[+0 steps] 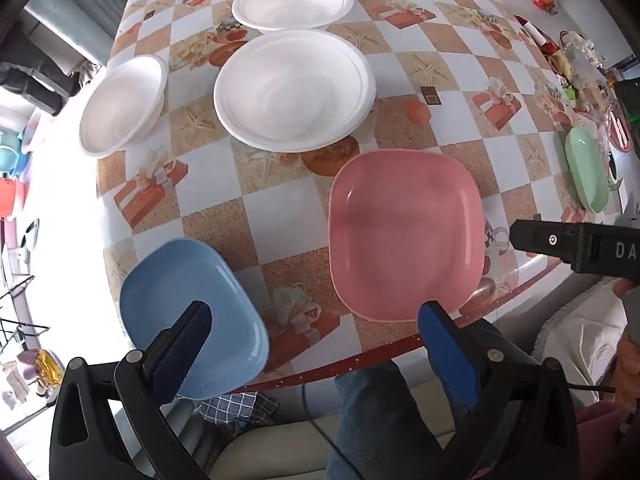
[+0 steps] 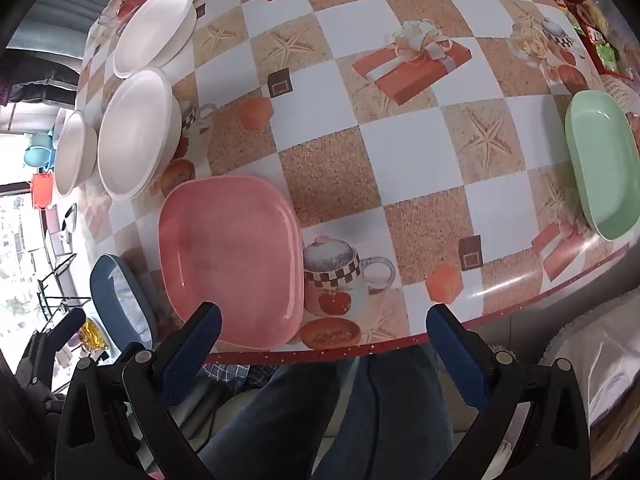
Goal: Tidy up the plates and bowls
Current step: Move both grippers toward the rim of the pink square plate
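Checkered tablecloth (image 1: 280,208): white bowls (image 1: 294,88), pink plate (image 1: 404,236).

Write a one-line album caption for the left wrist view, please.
Open left gripper above a checkered table: blue square plate, pink square plate, three white round bowls.

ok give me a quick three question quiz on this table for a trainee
1. How many white bowls are on the table?
2. True or false: the pink plate is stacked on the blue plate.
3. Which plate lies farthest toward the right-hand table edge: A pink, B blue, C green?

Key:
1. Three, at and.
2. False; they lie apart.
3. C, the green plate.
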`<state>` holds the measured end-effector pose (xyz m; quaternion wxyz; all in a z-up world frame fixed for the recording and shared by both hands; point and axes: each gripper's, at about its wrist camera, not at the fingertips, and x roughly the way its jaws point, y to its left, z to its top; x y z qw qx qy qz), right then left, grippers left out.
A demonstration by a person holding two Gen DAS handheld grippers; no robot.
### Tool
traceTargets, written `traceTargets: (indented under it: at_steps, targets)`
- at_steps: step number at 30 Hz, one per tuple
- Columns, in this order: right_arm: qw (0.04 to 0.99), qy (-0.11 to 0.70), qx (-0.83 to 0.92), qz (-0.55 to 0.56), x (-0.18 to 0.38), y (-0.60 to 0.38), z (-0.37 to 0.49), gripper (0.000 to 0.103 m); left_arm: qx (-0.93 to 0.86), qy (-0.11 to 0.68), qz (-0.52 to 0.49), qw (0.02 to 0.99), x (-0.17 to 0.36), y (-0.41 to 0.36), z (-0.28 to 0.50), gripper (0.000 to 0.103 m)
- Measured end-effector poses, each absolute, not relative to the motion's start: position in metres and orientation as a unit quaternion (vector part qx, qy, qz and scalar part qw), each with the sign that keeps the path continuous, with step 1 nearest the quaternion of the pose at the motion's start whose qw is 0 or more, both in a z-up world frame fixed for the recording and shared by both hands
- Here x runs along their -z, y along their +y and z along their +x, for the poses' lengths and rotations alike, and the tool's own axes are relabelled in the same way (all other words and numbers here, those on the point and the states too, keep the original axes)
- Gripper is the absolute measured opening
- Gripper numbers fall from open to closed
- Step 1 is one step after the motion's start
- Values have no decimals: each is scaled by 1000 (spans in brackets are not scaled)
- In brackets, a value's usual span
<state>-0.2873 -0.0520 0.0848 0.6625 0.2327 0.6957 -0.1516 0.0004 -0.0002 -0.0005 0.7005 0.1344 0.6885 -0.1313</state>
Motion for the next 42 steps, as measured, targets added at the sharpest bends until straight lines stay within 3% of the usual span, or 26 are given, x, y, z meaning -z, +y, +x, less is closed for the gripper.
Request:
traceTargets:
  at_steps: [42]
  targets:
    - [632,733,145,208,-62,-49,-268,103,131,701,129,689,18,3,18,103]
